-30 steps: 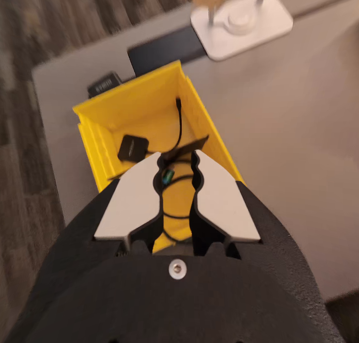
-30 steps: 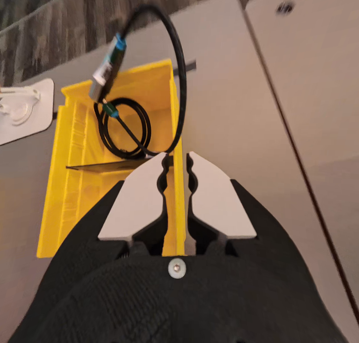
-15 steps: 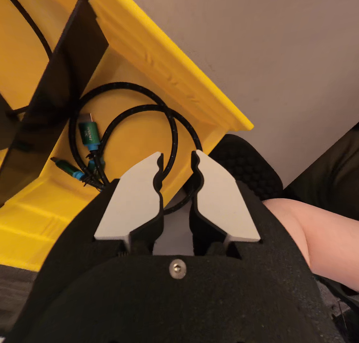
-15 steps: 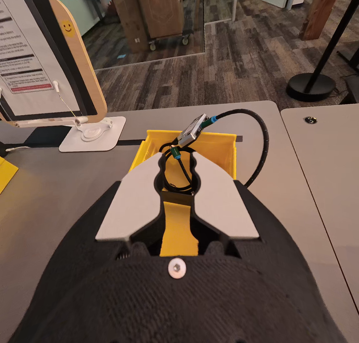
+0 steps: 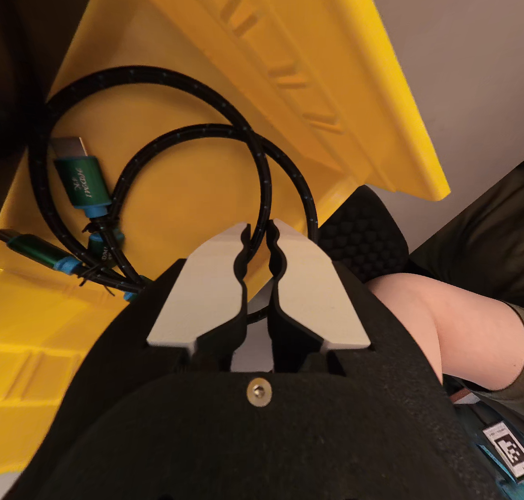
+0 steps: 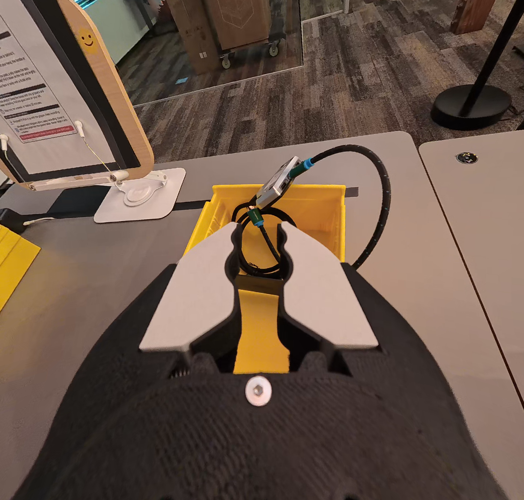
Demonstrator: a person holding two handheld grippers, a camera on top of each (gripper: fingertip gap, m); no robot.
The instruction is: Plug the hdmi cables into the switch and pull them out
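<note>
The left gripper (image 5: 258,227) has pushed closer and squeezed onto a black cable (image 5: 262,171) in the yellow bin (image 5: 326,69), so lifting looks next, while the right gripper (image 6: 257,227) waits open near the switch (image 6: 279,183).

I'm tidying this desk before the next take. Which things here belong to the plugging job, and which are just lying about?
Belongs to the job:
- silver switch, propped on the yellow bin's rim
- cable with a green plug plugged into it
- coiled black cables inside the bin

Just lying about:
- sign stand with a white base
- black post base on the floor
- cardboard boxes on a cart
</note>
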